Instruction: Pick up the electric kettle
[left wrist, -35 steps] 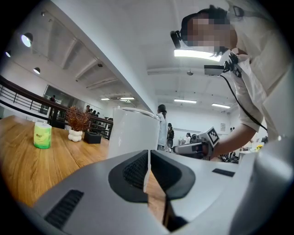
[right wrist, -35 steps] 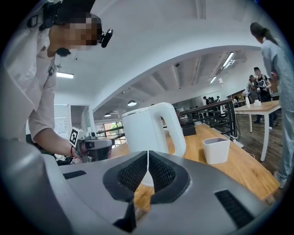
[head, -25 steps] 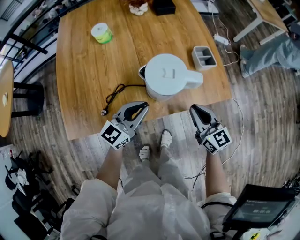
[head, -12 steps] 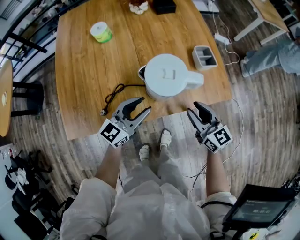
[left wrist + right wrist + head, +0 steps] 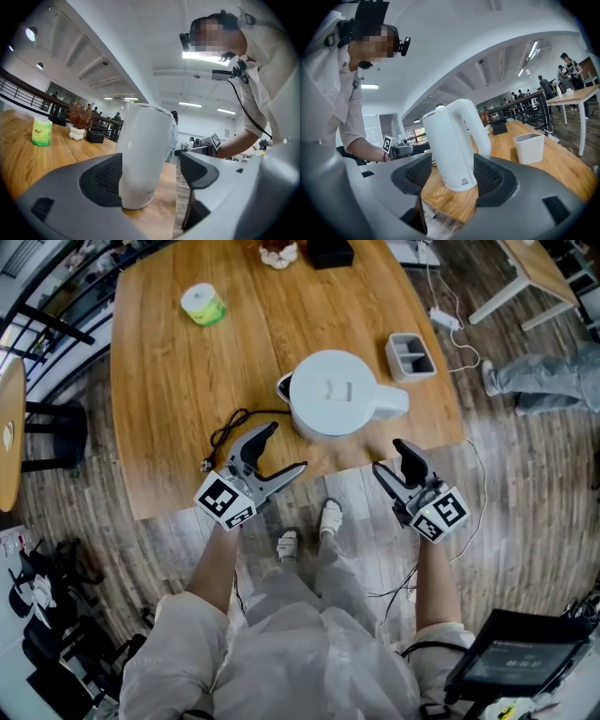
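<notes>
Electric kettle: the white electric kettle stands upright on the wooden table, just right of the head view's centre and close to the table's near edge. Its lid is down.
Kettle handle: the handle sticks out toward the right of the frame.
Cord: a black power cord runs from the kettle's left side in loops toward the lower left. Its plug lies loose on the wood.
Left gripper: the left gripper sits below and left of the kettle, over the table's near edge. Its jaws have just been opening and stand wide. In its own view the kettle body fills the gap beyond the pads, and neither pad presses on it.
Right gripper: the right gripper sits below and right of the kettle, just off the table edge and under the handle. Its jaws have also just been opening and stand well apart. The kettle shows ahead through the gap, with nothing gripped.
Grey holder: a two-compartment grey holder stands near the kettle, to its upper right.
Green roll: a green-and-white roll stands well apart, at upper left.
Far edge: a black box sits at the top of the frame.
Floor: the person's shoes show between the two grippers on wood-look flooring.
</notes>
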Demonstrator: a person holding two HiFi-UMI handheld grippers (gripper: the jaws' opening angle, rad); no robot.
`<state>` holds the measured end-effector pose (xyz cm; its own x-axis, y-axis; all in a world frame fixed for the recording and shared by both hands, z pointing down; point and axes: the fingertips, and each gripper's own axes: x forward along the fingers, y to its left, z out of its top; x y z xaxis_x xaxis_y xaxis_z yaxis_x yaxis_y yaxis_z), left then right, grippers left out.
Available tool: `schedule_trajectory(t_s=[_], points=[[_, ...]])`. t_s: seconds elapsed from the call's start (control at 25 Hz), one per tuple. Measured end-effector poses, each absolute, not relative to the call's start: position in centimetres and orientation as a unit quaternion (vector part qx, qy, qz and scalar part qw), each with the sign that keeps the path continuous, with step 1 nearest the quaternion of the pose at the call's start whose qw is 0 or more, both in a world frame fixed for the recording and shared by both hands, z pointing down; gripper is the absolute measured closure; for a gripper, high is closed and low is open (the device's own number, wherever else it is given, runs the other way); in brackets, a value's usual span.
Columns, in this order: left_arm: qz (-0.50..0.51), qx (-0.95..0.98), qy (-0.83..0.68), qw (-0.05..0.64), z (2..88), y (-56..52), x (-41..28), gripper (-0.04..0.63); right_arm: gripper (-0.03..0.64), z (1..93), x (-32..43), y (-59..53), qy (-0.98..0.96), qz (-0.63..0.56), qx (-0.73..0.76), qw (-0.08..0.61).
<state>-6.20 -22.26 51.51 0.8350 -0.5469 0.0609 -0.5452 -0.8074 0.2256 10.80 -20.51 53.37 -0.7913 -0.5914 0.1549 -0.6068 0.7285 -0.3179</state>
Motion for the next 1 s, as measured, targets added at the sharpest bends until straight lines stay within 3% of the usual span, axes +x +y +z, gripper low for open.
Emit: schedule_trajectory(t_s=[0.32,0.6,1.0], points=[[0.022,0.961,-0.254,0.104,51.9,-23.3,-5.5,0.149,0.324,53.4,11.6,-21.9,-0.933,0.176,0.314,0.019],[0.042,0.969,-0.231,0.077,51.5,-25.5,-5.1,0.130,0.299,53.7,11.9,-23.5,-0.939,0.163,0.301,0.031],[0.042,0.977,-0.196,0.074,51.3,-26.2,-3.7,0.050,0.213,53.2,11.2,-25.3,-0.954,0.130,0.267,0.042]])
